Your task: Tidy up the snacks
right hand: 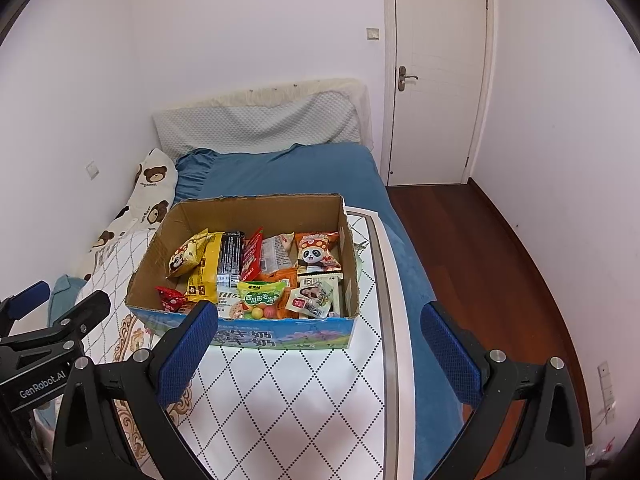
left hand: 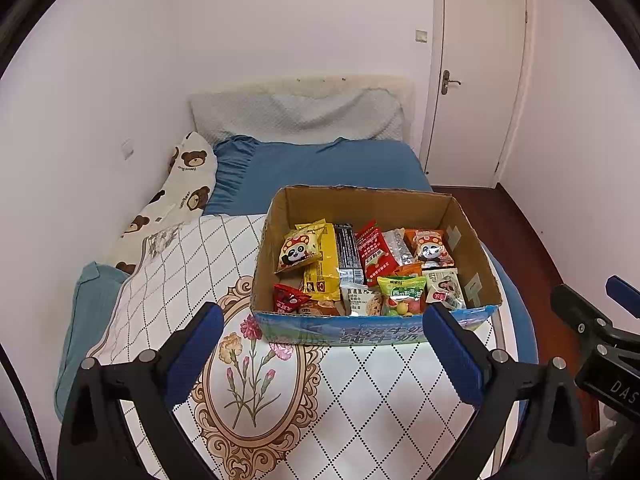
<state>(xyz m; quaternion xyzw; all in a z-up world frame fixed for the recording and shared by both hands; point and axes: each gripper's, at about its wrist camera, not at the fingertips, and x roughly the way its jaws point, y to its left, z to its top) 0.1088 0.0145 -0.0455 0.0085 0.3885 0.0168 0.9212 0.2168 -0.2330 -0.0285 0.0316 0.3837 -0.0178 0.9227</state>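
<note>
The cardboard box (left hand: 372,324) stands on a white patterned table (left hand: 360,408) beside the bed (left hand: 328,168), and it is full of snack packets (left hand: 360,264). The left gripper (left hand: 323,354) and the right gripper (right hand: 319,354) both hover in front of the box with jaws spread wide, holding nothing.

Left gripper (left hand: 322,354) and right gripper (right hand: 318,350) hover side by side (fingers spread, empty).

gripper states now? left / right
Left gripper: open, holding nothing, short of the brown cardboard snack box.
Right gripper: open, holding nothing.
</note>
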